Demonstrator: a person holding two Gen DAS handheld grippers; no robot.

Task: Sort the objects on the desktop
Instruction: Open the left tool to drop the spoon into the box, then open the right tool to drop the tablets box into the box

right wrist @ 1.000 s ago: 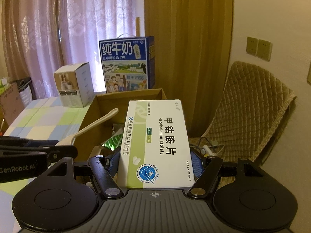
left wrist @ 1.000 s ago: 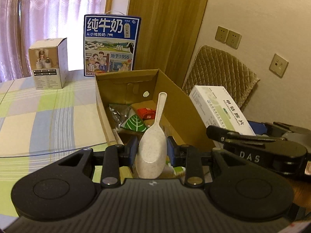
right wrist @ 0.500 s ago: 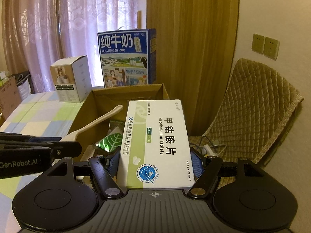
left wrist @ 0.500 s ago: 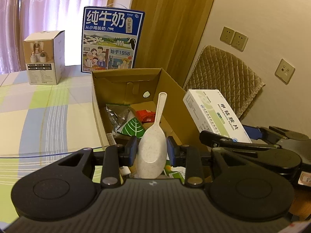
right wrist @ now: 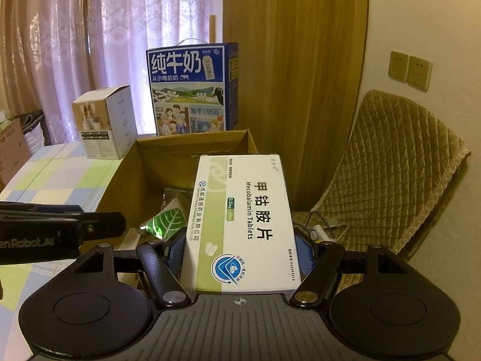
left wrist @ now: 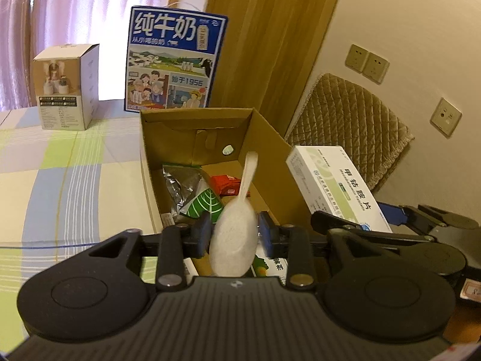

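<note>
Box floor mostly hidden: the cardboard box (left wrist: pixel 270 138) holds a jumble, of which only a silvery packet (left wrist: pixel 180 180), a green leaf-print pack (left wrist: pixel 204 203) and a red packet (left wrist: pixel 225 182) can be made out. Printed items under the left claw (left wrist: pixel 233 234) are cut off by its body.

Surface (left wrist: pixel 60 180) wears a checked cloth in green, blue and cream. At its far side stand a blue milk carton case (left wrist: pixel 176 63) and a small white product box (left wrist: pixel 66 87). Behind: pink curtains, wood panel, wall sockets, a quilted chair back (right wrist: pixel 390 165) to the right.

Left claw tilts down over the box's near end. Its jaws have just been opening; the white rice spoon (left wrist: pixel 237 228) stands between them, bowl nearest the camera, handle pointing into the box, gaps showing at both pads.

Right claw (right wrist: pixel 240 255) sits alongside, also tilted down, clamped on the white-and-green tablet box (right wrist: pixel 240 219), which juts out above the cardboard box's right wall.
</note>
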